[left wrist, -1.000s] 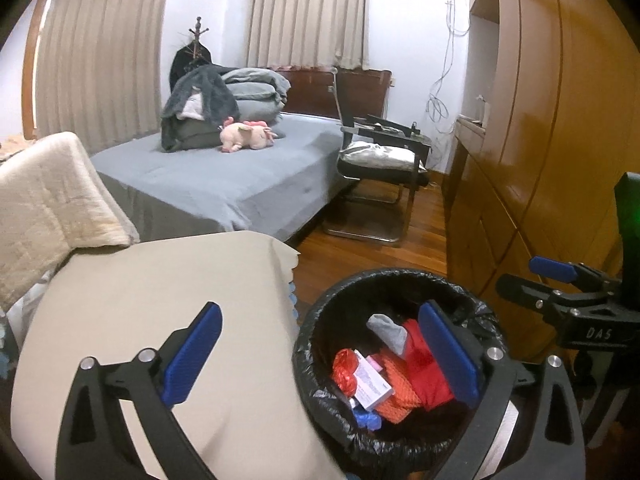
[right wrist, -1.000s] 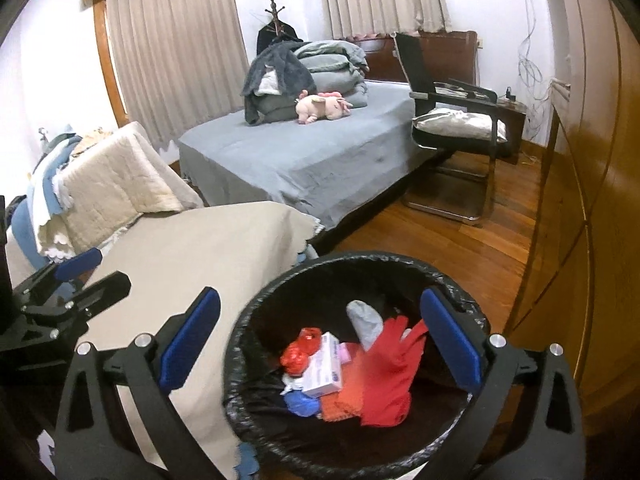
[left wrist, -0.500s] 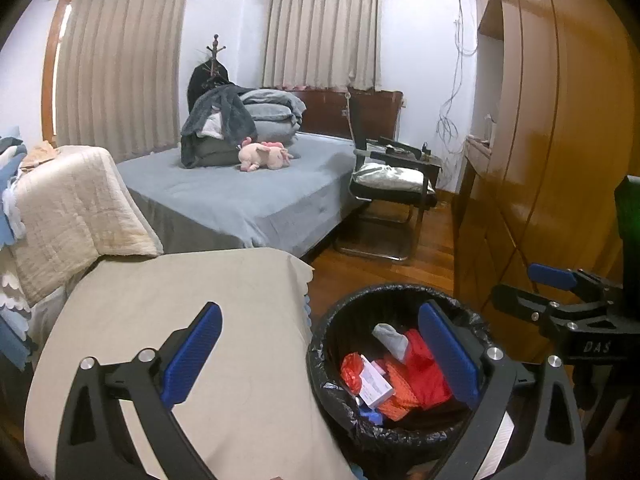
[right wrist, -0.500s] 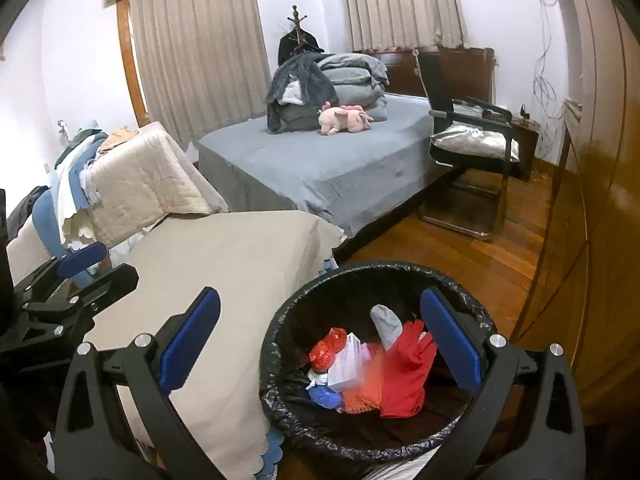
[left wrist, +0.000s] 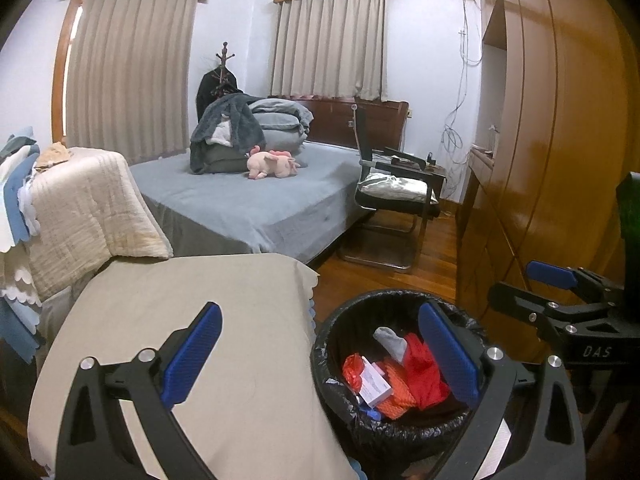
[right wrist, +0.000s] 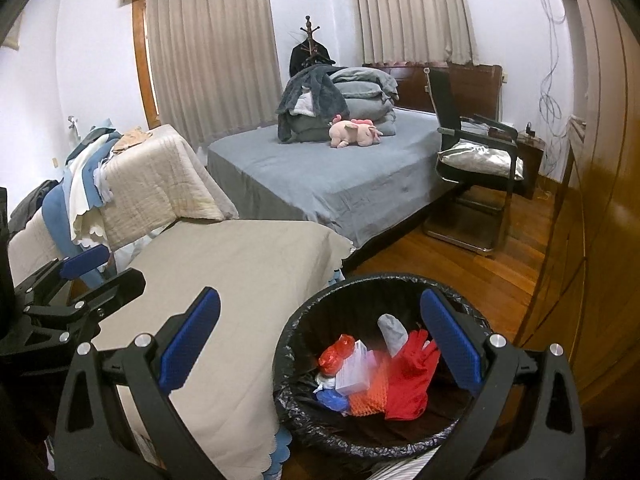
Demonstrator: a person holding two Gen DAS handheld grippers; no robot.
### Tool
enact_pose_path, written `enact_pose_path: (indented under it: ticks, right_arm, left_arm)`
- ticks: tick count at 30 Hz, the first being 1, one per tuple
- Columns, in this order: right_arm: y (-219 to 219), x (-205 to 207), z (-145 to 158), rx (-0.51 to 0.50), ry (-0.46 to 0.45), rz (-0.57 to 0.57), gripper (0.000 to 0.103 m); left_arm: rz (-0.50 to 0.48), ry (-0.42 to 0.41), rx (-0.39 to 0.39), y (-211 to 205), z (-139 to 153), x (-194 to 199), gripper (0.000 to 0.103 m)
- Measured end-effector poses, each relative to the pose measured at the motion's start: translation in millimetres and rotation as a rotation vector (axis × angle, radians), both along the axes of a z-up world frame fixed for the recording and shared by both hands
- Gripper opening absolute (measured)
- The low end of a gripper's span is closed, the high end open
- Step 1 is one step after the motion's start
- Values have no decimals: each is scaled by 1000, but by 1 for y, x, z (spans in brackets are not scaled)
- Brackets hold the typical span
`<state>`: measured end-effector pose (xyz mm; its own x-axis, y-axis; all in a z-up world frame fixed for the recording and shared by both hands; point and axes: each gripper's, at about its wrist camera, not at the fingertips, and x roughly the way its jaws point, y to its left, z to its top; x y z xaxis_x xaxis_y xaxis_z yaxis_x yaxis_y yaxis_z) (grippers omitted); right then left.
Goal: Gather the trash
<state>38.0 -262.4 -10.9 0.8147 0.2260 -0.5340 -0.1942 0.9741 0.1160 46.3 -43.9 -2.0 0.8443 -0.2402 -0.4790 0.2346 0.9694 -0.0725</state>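
Observation:
A black-lined trash bin (left wrist: pixel 340 344) (right wrist: pixel 304 332) stands on the wood floor beside a low beige-covered surface (left wrist: pixel 208 320) (right wrist: pixel 248 280). Inside lie a red glove (right wrist: pixel 408 376), a white box (right wrist: pixel 354 372), an orange net, a red wrapper (left wrist: pixel 354 366) and a grey sock (right wrist: pixel 392 330). My left gripper (left wrist: pixel 320 356) is open and empty, above the bin's left edge. My right gripper (right wrist: pixel 320 348) is open and empty, above the bin. Each gripper shows at the side of the other's view.
A grey bed (left wrist: pixel 248 204) with folded bedding and a pink plush toy (right wrist: pixel 354 132) lies behind. A black chair (left wrist: pixel 396 196) stands by the bed. A wooden wardrobe (left wrist: pixel 560 152) fills the right. Piled blankets (right wrist: pixel 152 180) sit at left.
Both grippers have risen and drawn back from the bin, which now looks smaller and lower in both views. More of the room shows. Jaws stay open.

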Motion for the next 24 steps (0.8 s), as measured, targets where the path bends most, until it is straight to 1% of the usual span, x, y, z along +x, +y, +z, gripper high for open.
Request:
enact_pose_path:
  ticks: [11, 24]
  right_arm:
    - [11, -4, 0, -9, -14, 11, 98]
    - [11, -4, 0, -10, -13, 11, 98]
  left_arm:
    - [13, -13, -5, 5, 4, -5, 97]
    - [14, -14, -3, 6, 3, -6, 97]
